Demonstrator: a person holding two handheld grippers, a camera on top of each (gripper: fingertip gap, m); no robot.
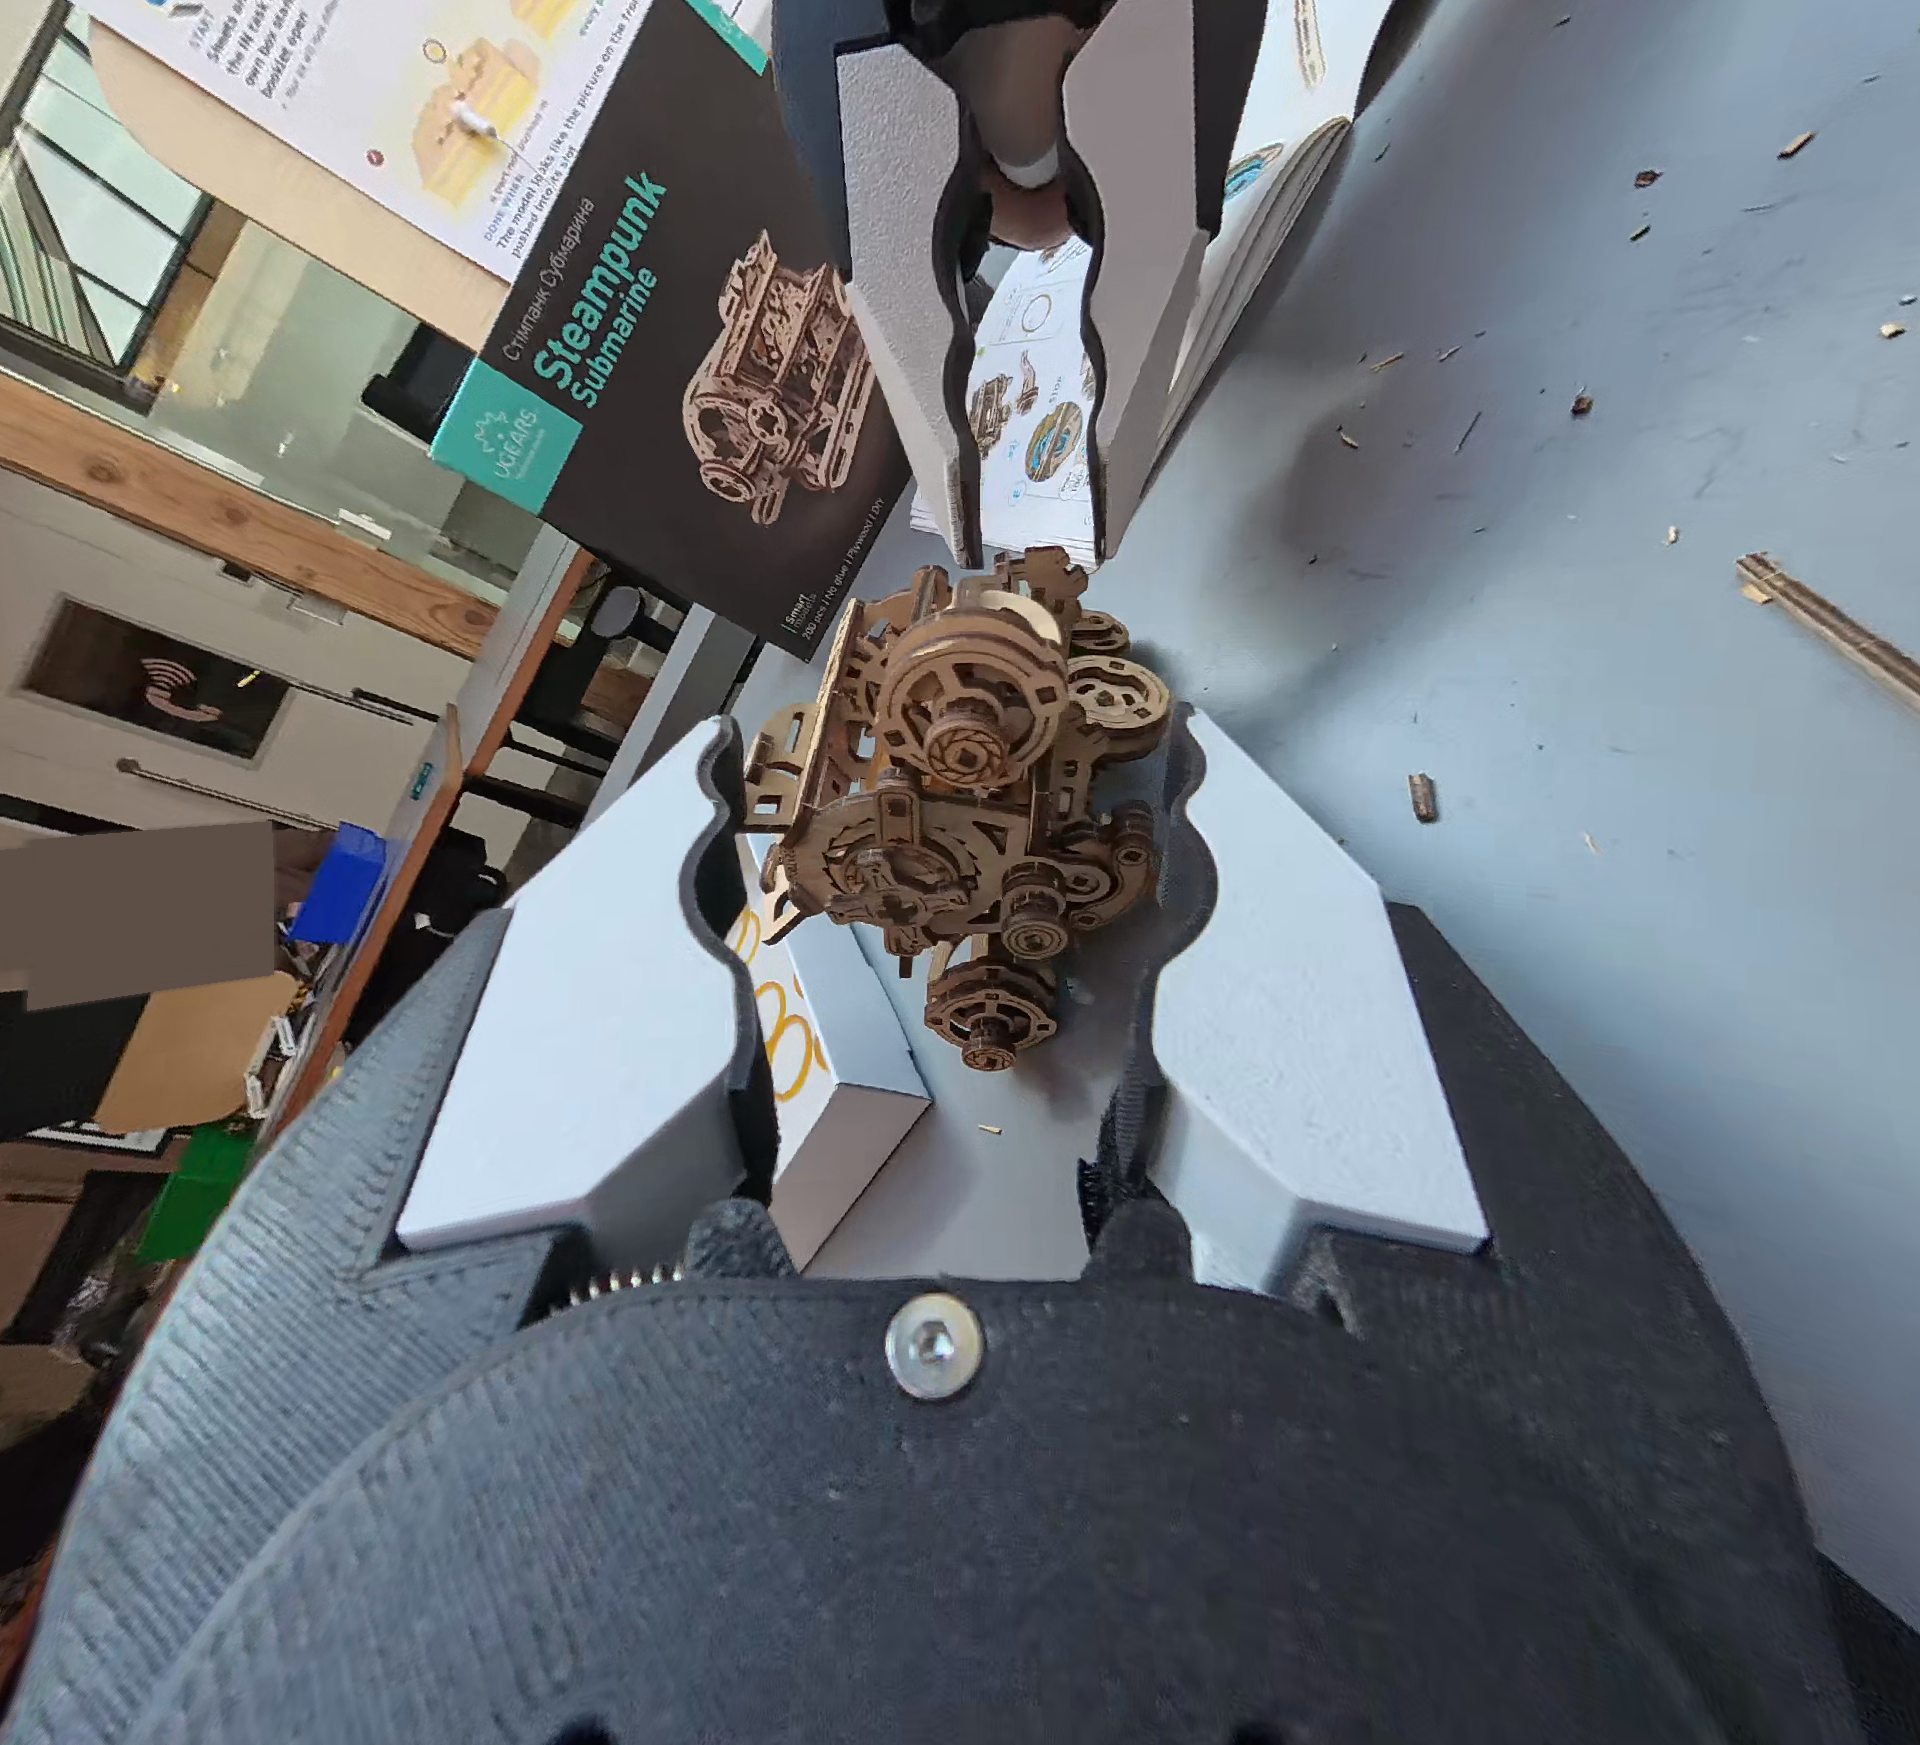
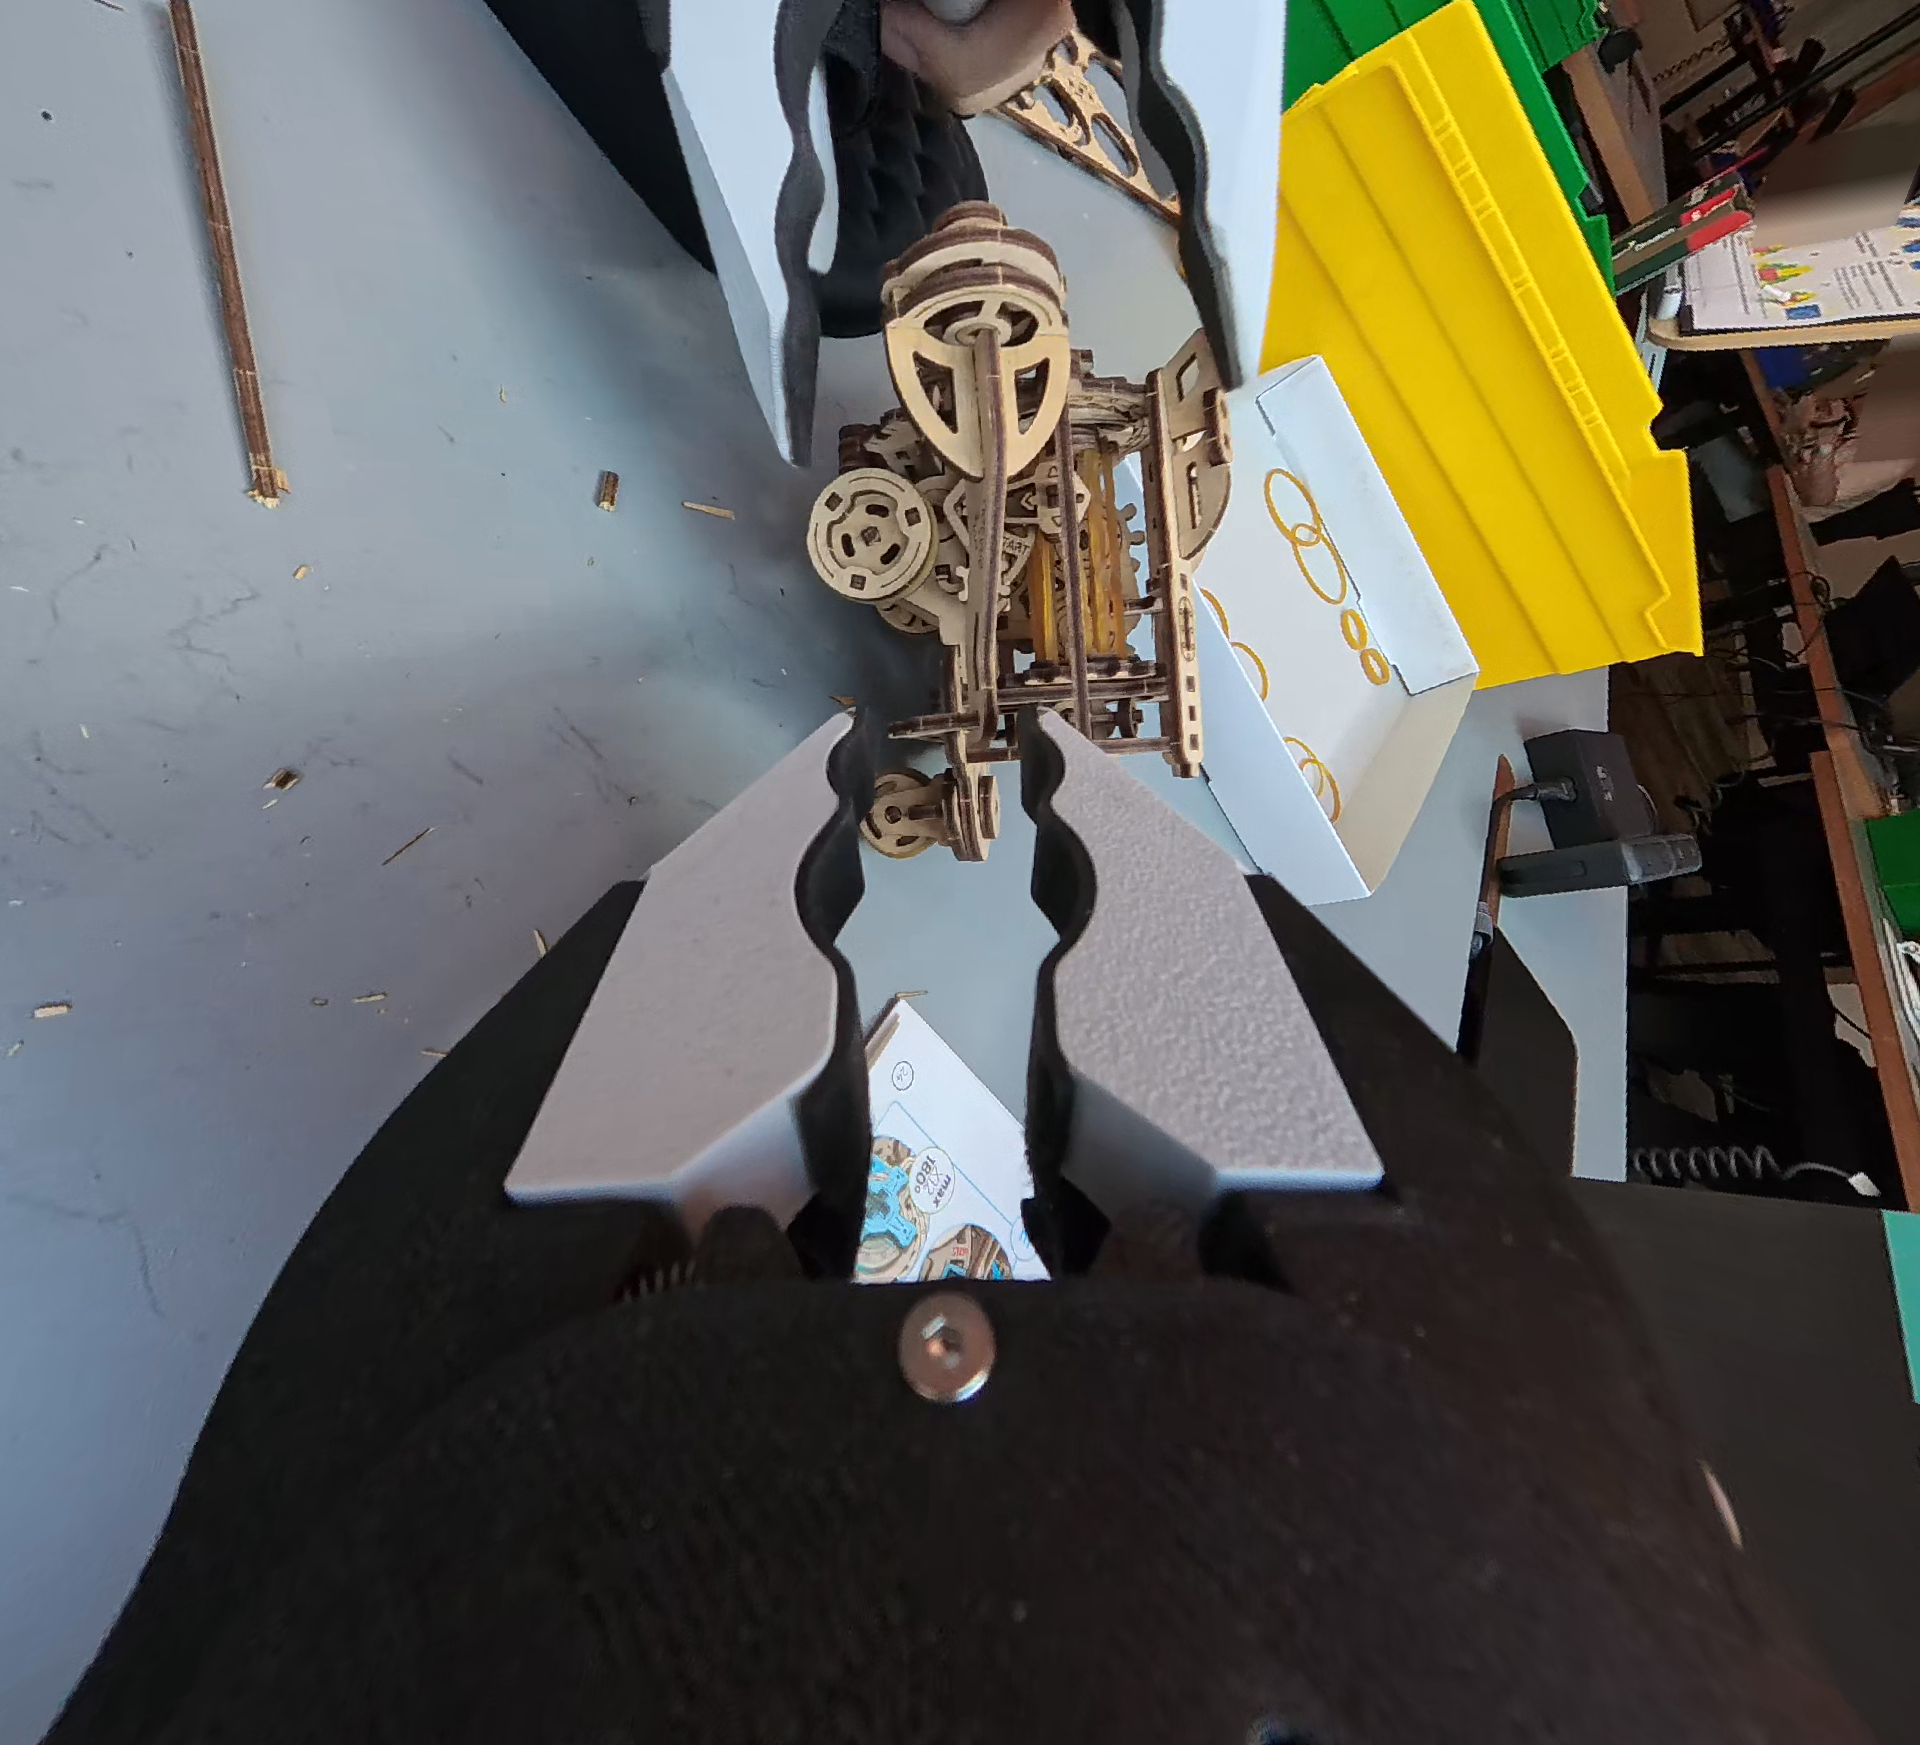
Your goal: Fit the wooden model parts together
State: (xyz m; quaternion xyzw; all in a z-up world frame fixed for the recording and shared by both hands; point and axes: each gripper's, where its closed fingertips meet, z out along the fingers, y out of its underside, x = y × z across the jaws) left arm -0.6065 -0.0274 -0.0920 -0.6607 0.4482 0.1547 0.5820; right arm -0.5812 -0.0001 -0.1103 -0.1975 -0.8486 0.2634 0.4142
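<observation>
Straddling the wooden submarine model [image 1: 966, 802] beside the white box [image 2: 1340, 656], the left gripper [image 1: 951, 760] gapes unclamped while the right gripper [image 2: 945, 739] hovers half-open at its tail; a squarer, firmer hold looks wise before pressing parts.

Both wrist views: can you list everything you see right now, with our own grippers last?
Wooden model: one, tan, on the grey table, between both grippers.
Kit box: one, black and teal, standing behind.
Instruction booklet: one, white, open beyond the model.
White box: one, holds yellow rubber bands, beside the model.
Bins: yellow and green, table edge.
Wooden strip: one, brown, among scraps.
Left gripper: open around the model.
Right gripper: narrow gap, tips at the model's end; grip unclear.
</observation>
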